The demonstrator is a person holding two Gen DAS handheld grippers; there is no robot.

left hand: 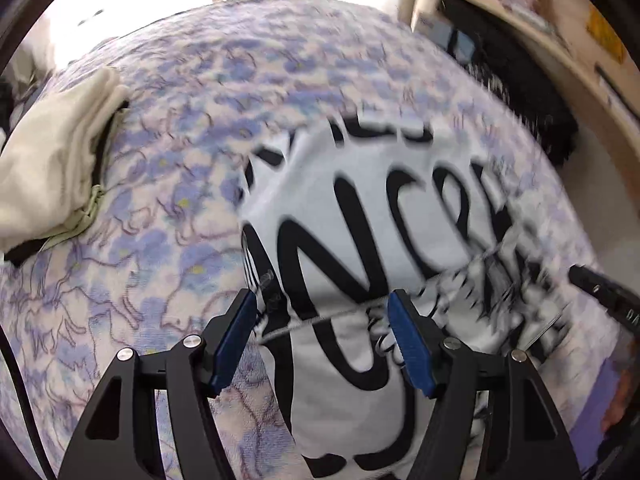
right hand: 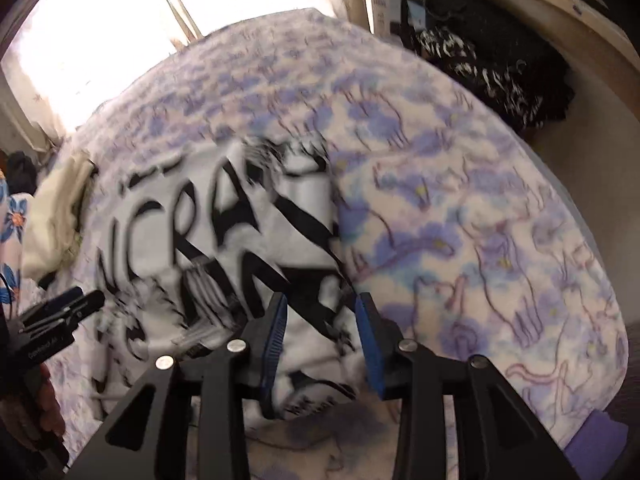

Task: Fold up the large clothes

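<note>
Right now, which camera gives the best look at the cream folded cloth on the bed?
The left wrist view: the cream cloth sits large and fairly sharp at its left edge. The right wrist view shows it only small and blurred.

We see the printed shirt (left hand: pixel 372 216) lying on the bedspread (left hand: pixel 192 128); folded garment (left hand: pixel 52 168) at nine o'clock, shelf unit (left hand: pixel 552 40) at two.

White shirt (left hand: pixel 360 216) with big black lettering, spread on the bed.
It lies partly folded, print up, blurred, toward four o'clock in the left view.
</note>
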